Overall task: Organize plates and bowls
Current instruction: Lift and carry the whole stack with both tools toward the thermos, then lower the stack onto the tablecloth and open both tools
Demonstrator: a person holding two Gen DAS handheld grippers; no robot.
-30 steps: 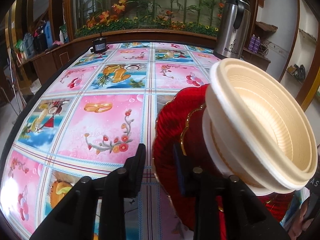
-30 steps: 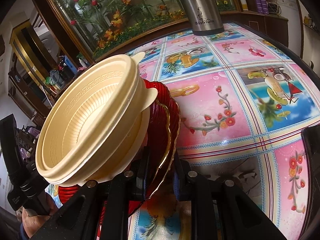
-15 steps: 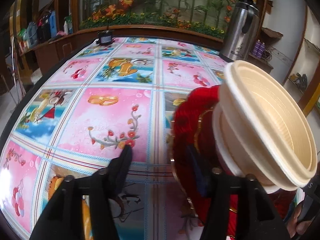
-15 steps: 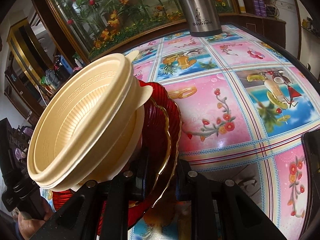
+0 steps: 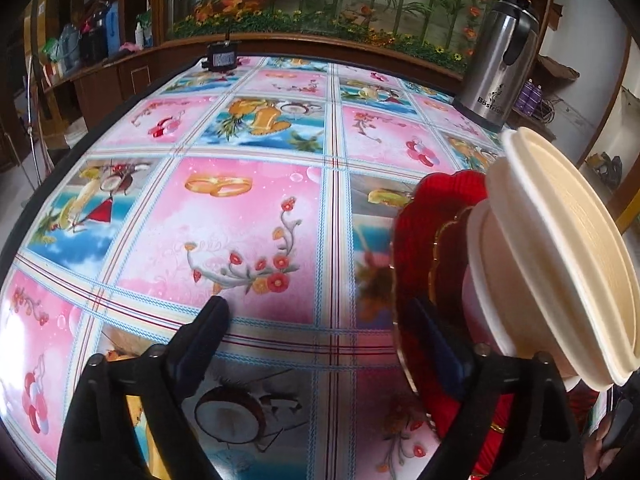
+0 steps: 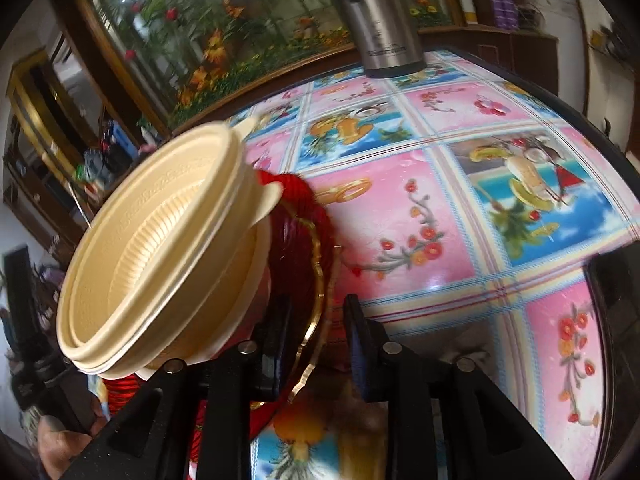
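A stack of cream plastic bowls (image 5: 560, 248) sits on red gold-rimmed plates (image 5: 428, 248) on the patterned tablecloth. In the left wrist view my left gripper (image 5: 320, 328) is wide open; its right finger (image 5: 436, 344) lies against the plates' rim, its left finger (image 5: 204, 332) is out over the cloth. In the right wrist view the bowls (image 6: 160, 256) and plates (image 6: 308, 248) appear tilted at left. My right gripper (image 6: 316, 328) has opened a little, with the gold plate rim (image 6: 312, 328) between its fingers, apart from the right one.
A steel thermos (image 5: 496, 60) stands at the far right of the table; it also shows in the right wrist view (image 6: 380, 20). A small black device (image 5: 222, 56) sits at the far edge. A wooden planter ledge with flowers (image 5: 320, 4) lies behind the table.
My left gripper opened wide and let go of the plates. My right gripper loosened on the plate rim, and its view has tilted.
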